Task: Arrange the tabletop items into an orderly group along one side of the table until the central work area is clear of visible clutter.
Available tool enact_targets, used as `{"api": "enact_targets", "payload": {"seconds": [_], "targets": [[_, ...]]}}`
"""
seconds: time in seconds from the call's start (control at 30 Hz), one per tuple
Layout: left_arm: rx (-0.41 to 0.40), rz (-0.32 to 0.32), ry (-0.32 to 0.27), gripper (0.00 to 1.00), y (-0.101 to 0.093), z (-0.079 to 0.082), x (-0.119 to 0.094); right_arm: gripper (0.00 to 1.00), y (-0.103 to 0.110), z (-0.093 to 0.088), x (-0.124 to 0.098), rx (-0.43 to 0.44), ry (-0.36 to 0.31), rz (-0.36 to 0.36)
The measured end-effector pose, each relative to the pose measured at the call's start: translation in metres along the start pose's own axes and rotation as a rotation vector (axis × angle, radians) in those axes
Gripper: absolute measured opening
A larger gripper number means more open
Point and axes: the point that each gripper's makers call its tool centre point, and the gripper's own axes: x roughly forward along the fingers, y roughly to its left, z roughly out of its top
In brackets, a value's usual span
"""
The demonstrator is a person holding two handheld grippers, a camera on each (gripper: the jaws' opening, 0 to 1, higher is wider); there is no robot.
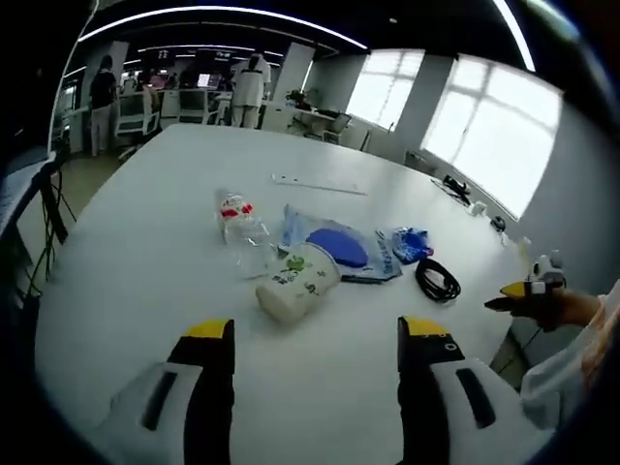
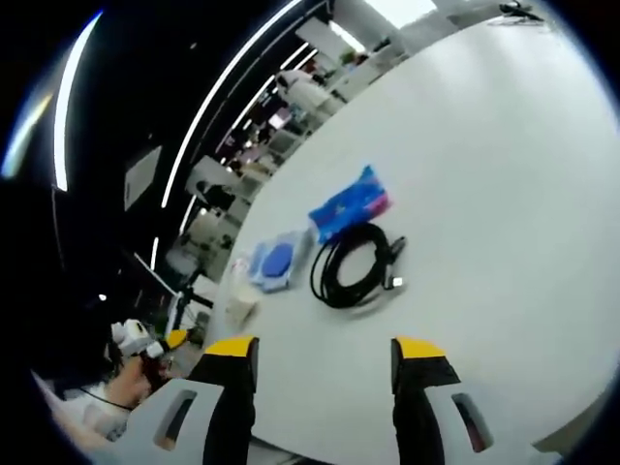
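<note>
1. Left gripper view: the left gripper (image 1: 315,334) hovers above the white table (image 1: 136,252) with its two yellow-tipped fingers (image 1: 208,334) wide apart, holding nothing and touching nothing.
2. Just beyond the fingers lies a white bottle (image 1: 295,283) on its side, with a clear plastic bottle (image 1: 240,225) behind it.
3. A blue pouch (image 1: 339,247) lies beside them, then a small blue packet (image 1: 411,242) and a coiled black cable (image 1: 437,279), all grouped near the table's middle.
4. The right gripper (image 1: 528,291) enters at the right edge, held by a hand; whether its fingers are parted cannot be told here.
5. Right gripper view: the right gripper (image 2: 325,349) has its fingers (image 2: 230,351) wide apart and empty, above the table (image 2: 504,194).
6. Ahead lie the cable (image 2: 354,263), the packet (image 2: 347,205), the pouch (image 2: 276,262) and the white bottle (image 2: 242,305).
</note>
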Motion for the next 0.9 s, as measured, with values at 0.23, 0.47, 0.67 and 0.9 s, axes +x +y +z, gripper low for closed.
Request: {"api": "enact_targets", "payload": {"seconds": [0.23,0.47,0.67,0.9], "targets": [[-0.105,0.038,0.019,0.6,0.013,0.016,0.022,0.56,-0.004,0.001,0.004,0.028,-0.007,-0.003],[-0.28,0.064,-0.027,0.58,0.033,0.041,0.042,0.56,-0.007,-0.002,0.011,-0.005,0.02,-0.015],[-0.355,0.054,-0.069,0.57,0.043,0.063,0.063,0.56,-0.011,-0.005,0.013,0.012,0.026,-0.021],[0.072,0.192,0.053,0.53,0.048,0.109,0.089,0.56,-0.017,-0.015,0.019,0.028,0.049,-0.037]]}}
